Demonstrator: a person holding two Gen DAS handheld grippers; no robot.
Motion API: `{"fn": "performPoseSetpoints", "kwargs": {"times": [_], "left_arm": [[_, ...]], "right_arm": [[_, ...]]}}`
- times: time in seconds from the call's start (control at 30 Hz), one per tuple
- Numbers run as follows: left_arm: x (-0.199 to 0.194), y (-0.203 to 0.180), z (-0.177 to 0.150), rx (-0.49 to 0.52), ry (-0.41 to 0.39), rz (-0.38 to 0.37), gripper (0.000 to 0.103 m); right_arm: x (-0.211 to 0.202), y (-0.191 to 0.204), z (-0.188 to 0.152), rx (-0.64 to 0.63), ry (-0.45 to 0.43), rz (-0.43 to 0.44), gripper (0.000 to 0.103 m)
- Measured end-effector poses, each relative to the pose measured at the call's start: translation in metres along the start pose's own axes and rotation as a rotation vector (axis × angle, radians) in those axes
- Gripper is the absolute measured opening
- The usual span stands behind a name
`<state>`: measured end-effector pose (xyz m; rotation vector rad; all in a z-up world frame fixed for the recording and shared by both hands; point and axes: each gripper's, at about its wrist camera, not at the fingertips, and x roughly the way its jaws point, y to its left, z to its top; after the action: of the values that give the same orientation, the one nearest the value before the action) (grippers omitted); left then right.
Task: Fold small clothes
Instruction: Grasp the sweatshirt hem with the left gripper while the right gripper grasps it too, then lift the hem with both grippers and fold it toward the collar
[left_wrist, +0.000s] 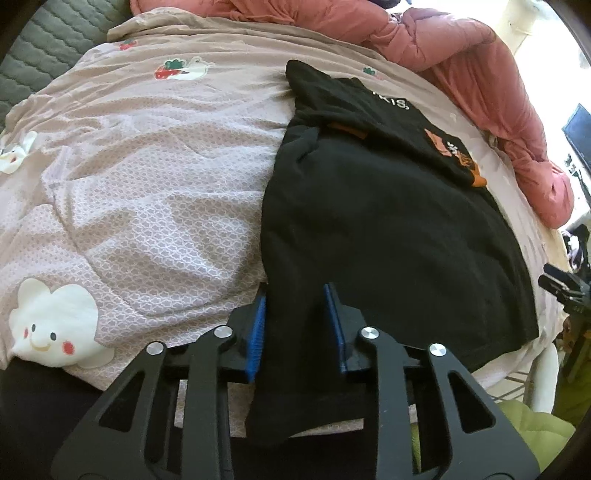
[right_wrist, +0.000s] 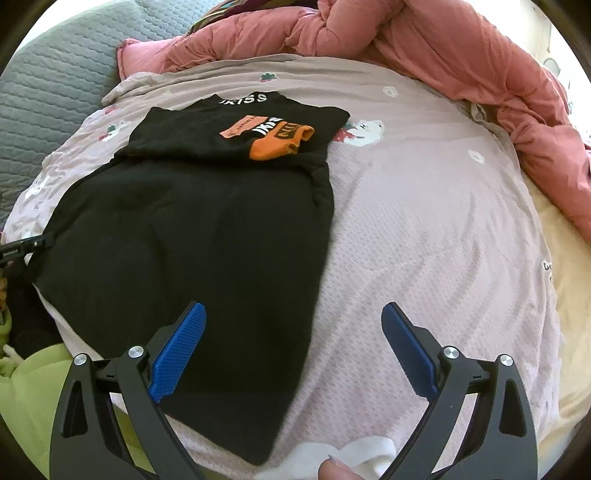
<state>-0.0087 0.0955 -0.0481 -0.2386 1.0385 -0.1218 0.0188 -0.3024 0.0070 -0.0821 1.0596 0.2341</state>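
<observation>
- Over on the left, just a grey quilted mat (right_wrist: 55, 74) past the edge of the pink bedspread (left_wrist: 147, 177), with a white cloud face (left_wrist: 51, 328) printed near the front.
- Left gripper (left_wrist: 297, 325) had its blue pads (left_wrist: 257, 332) partly closed with the near corner of the black garment (left_wrist: 388, 240) hanging between them; couldn't tell if the pads were actually pinching the cloth or just sitting either side of it.
- Black garment lay mostly flat on the bedspread, top part folded over onto the body, orange cuff (right_wrist: 280, 142) and white lettering (right_wrist: 246, 99) showing on the folded bit.
- Right gripper (right_wrist: 295, 350) hovered above the garment's near right edge, blue pads (right_wrist: 179, 350) spread wide, nothing between them.
- Salmon-pink puffy quilt (right_wrist: 461, 55) bunched along the back and right side.
- Bit of lime-green fabric (right_wrist: 26, 387) down below the bed edge.
</observation>
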Motion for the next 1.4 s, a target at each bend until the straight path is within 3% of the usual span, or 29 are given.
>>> {"fn": "performPoseSetpoints", "kwargs": {"times": [0.1, 0.17, 0.37, 0.43, 0.6, 0.73, 1.03, 1.2, 1.4], "left_arm": [[-0.003, 0.003, 0.000, -0.009, -0.006, -0.007, 0.010], [-0.007, 0.004, 0.001, -0.014, -0.018, -0.022, 0.005], [0.000, 0.003, 0.001, -0.015, 0.002, -0.042, 0.005], [0.005, 0.004, 0.001, -0.018, 0.015, -0.040, 0.005], [0.006, 0.008, 0.000, -0.027, 0.022, -0.042, 0.006], [0.008, 0.008, 0.000, -0.028, 0.027, -0.041, 0.009], [0.012, 0.002, -0.001, -0.005, 0.023, -0.019, 0.018], [0.009, -0.003, -0.001, 0.022, -0.008, 0.022, 0.004], [-0.017, -0.010, 0.007, 0.038, -0.104, 0.010, 0.002]], "right_arm": [[-0.001, -0.002, -0.003, 0.008, 0.007, 0.032, 0.094], [-0.002, -0.002, -0.003, 0.005, 0.004, 0.045, 0.080], [0.006, 0.003, -0.002, 0.001, 0.032, 0.091, 0.051], [0.010, 0.003, -0.002, 0.004, 0.047, 0.095, 0.045], [0.020, -0.005, -0.010, 0.033, 0.077, 0.092, 0.045], [0.020, -0.007, -0.014, 0.044, 0.077, 0.132, 0.035], [0.024, -0.006, -0.017, 0.064, 0.081, 0.211, 0.034], [0.018, -0.007, -0.014, 0.058, 0.058, 0.239, 0.012], [0.003, -0.014, -0.005, 0.085, -0.036, 0.274, 0.008]]}}
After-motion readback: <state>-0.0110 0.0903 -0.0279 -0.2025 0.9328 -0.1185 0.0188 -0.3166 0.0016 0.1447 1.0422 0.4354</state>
